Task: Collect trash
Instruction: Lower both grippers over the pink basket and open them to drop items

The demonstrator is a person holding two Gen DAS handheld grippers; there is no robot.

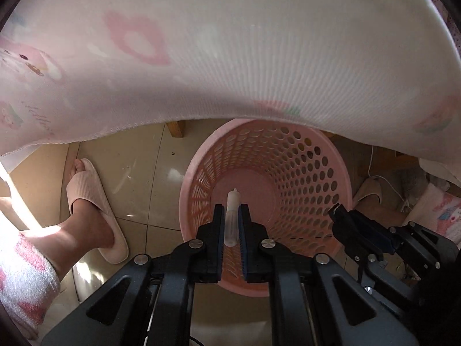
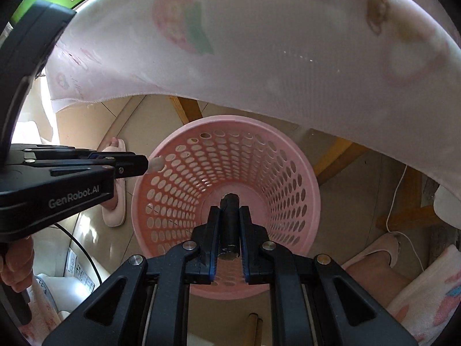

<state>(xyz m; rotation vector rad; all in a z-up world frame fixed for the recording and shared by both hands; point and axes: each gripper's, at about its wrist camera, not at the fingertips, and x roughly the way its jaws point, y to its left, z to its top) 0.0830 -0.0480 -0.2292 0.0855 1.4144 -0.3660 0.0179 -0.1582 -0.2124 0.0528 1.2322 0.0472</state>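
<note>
Down along the left wrist view, the left gripper [image 1: 231,216] has its jaws clamped on one whitish translucent tube [image 1: 232,216], which stands lengthwise between the two fingers, its pointed tip poking out just past the fingertips. Gripper and tube hang over the open mouth of one pink perforated basket [image 1: 302,155], which sits on the tiled floor [image 1: 138,161]; its bottom looks bare in this view. To the right, the right gripper [image 1: 337,210] shows from the side over the basket's rim, with its jaws together; what it carries cannot be told from here. One foot in a pink slipper [image 1: 95,201] stands left of the basket, and a second slipper [image 1: 370,191] shows at its right. A white cloth with pink prints [image 1: 230,57] hangs across the top.

Next, in the right wrist view, the right gripper [image 2: 229,219] is closed tight on one dark cylinder [image 2: 229,222], held lengthwise between the fingers, its far end past the fingertips and its near end sticking back toward the camera. It is above the middle of the same basket [image 2: 288,150]. From the left, the left gripper [image 2: 145,165] reaches over the basket's rim, the pale tip of the tube [image 2: 157,165] jutting out of its closed jaws. A white cable [image 2: 400,196] lies on the floor at the right.
</note>
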